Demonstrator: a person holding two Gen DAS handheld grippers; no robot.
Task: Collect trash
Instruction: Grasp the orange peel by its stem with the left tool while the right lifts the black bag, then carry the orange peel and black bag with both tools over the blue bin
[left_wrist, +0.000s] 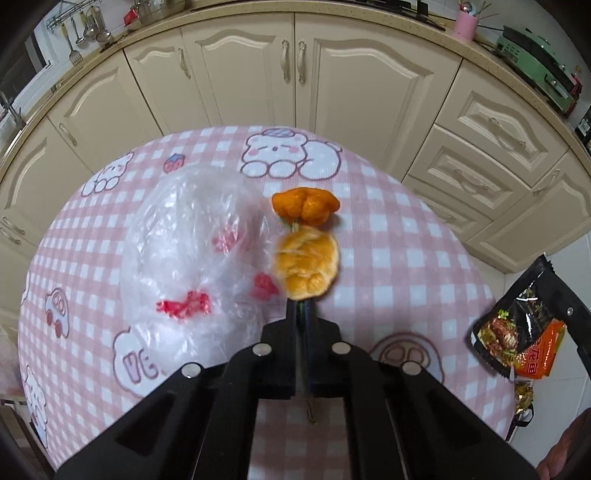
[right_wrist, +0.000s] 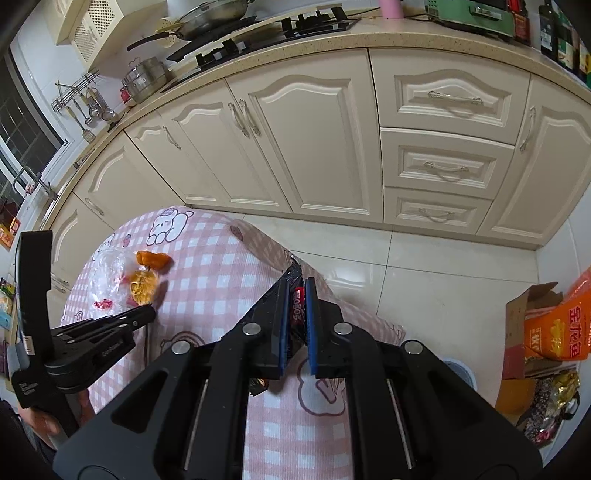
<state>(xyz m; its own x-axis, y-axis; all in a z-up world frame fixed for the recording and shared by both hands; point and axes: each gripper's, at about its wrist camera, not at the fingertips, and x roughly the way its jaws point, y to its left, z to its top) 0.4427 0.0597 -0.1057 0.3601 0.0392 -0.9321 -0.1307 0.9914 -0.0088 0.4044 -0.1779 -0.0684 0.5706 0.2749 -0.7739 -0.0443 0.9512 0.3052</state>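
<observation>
Scene: A kitchen surface (left_wrist: 388, 236) under a pink-and-white checked cloth with cartoon bears, cream cabinets (left_wrist: 362, 85) behind it at 12 o'clock.

Left claw: The left claw (left_wrist: 300, 310) is closed tight at the near edge of the pale orange piece of citrus peel (left_wrist: 306, 266). A thin stem or strip runs back between the fingers, so it appears to be pinching the peel by that strip; the contact itself is hidden under the peel.

Peel: A second, deeper orange curl of peel (left_wrist: 304, 208) lies just beyond the first at 12 o'clock, joined to it or touching it. The peel seems to rest on the cloth, judged not yet lifted.

Bag: A crumpled clear plastic bag with red print (left_wrist: 192, 258) lies at 9 o'clock of the peel, touching it, probably more trash to gather.

Right claw: The right claw (right_wrist: 296, 295) is clamped on a dark glossy snack wrapper with red lettering (right_wrist: 297, 308), the blue pads (right_wrist: 283, 325) pressing its sides. The wrapper hangs off the 3 o'clock edge of the surface in the left view (left_wrist: 517, 332), held clear so that hand keeps its load.

Floor: An open cardboard box with orange packaging (right_wrist: 546, 325) sits on the white tiles at 3 o'clock, seemingly a spot for rubbish.

Judgement: With both claws occupied, collecting is partway; the bag remains.
</observation>
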